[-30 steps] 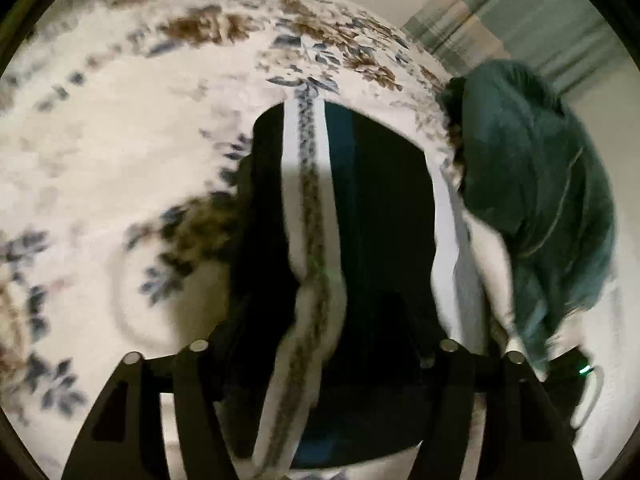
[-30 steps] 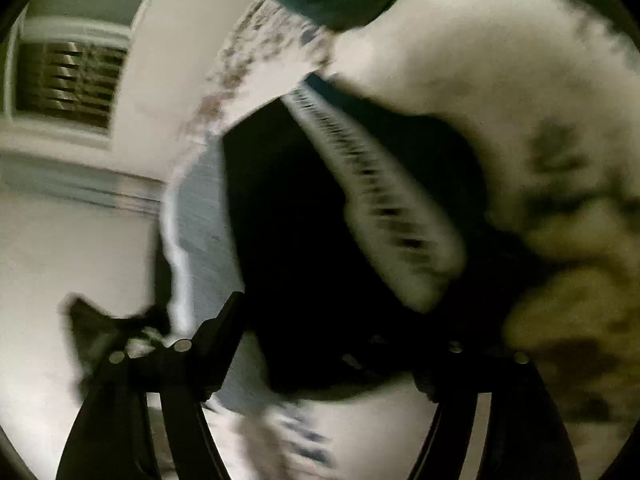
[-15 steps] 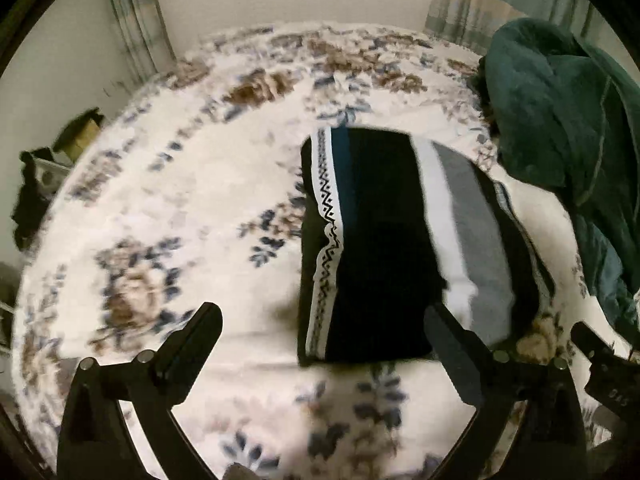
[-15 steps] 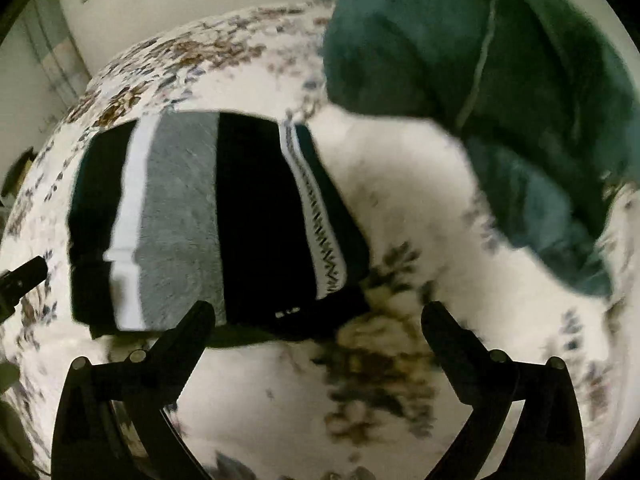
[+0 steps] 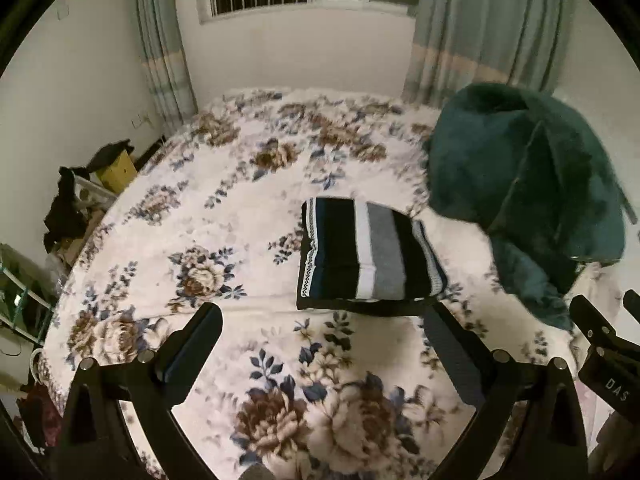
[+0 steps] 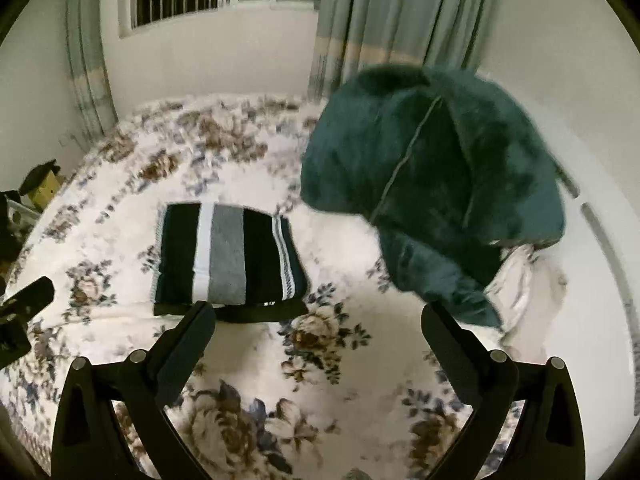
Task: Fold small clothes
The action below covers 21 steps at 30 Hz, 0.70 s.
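Observation:
A folded garment (image 5: 366,254) with black, white and grey stripes lies flat on the floral bed cover (image 5: 224,208). It also shows in the right wrist view (image 6: 228,262). My left gripper (image 5: 320,320) is open and empty, held back above the near side of the garment. My right gripper (image 6: 316,320) is open and empty, also pulled back, with the garment off its left finger. Part of the right gripper (image 5: 604,344) shows at the right edge of the left wrist view. Part of the left gripper (image 6: 24,300) shows at the left edge of the right wrist view.
A dark green plush blanket (image 5: 532,184) is heaped on the right of the bed, close to the garment; it also shows in the right wrist view (image 6: 436,176). A white cloth (image 6: 524,280) lies under it. Clutter and a yellow box (image 5: 116,168) stand left of the bed. A window and curtains (image 5: 480,20) are behind.
Both grippers let go of the striped garment, opened and drew back and up. The garment now lies folded flat on the bed.

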### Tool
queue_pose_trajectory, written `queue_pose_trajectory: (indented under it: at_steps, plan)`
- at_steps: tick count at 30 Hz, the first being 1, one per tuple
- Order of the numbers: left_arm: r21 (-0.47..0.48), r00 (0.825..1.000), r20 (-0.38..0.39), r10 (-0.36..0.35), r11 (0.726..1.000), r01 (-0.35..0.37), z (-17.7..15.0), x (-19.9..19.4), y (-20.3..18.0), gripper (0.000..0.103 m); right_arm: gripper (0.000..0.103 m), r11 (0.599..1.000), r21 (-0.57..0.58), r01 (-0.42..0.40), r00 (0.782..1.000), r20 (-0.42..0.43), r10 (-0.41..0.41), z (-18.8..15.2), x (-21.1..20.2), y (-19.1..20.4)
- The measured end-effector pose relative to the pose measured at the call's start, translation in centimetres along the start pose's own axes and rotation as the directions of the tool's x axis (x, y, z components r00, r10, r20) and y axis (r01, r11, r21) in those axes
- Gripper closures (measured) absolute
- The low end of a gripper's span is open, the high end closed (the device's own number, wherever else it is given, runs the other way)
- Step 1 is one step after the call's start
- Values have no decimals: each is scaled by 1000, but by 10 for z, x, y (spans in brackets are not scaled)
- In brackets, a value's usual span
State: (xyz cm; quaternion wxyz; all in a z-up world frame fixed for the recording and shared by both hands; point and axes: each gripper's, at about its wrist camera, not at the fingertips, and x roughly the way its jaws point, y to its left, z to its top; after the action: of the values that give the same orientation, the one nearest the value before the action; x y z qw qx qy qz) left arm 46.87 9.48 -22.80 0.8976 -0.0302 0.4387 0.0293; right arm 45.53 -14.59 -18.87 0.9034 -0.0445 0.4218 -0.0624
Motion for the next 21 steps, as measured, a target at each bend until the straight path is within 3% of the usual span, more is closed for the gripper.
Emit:
queue_pose_trajectory:
  at_steps: [9, 16, 21]
  plan:
    - [15, 992, 124, 9, 1000, -11, -17, -140, -8, 0, 0, 999, -19, -44, 988, 147, 46, 5, -163, -36]
    - [0, 985, 169, 15, 1000, -16, -36, -197, -11, 0, 0, 997, -14, -72, 974, 213, 73, -8, -242, -60]
    - [3, 980, 198, 14, 1000, -15, -43, -221, -16, 0, 0, 996, -15, -87, 966, 243, 88, -15, -276, -76]
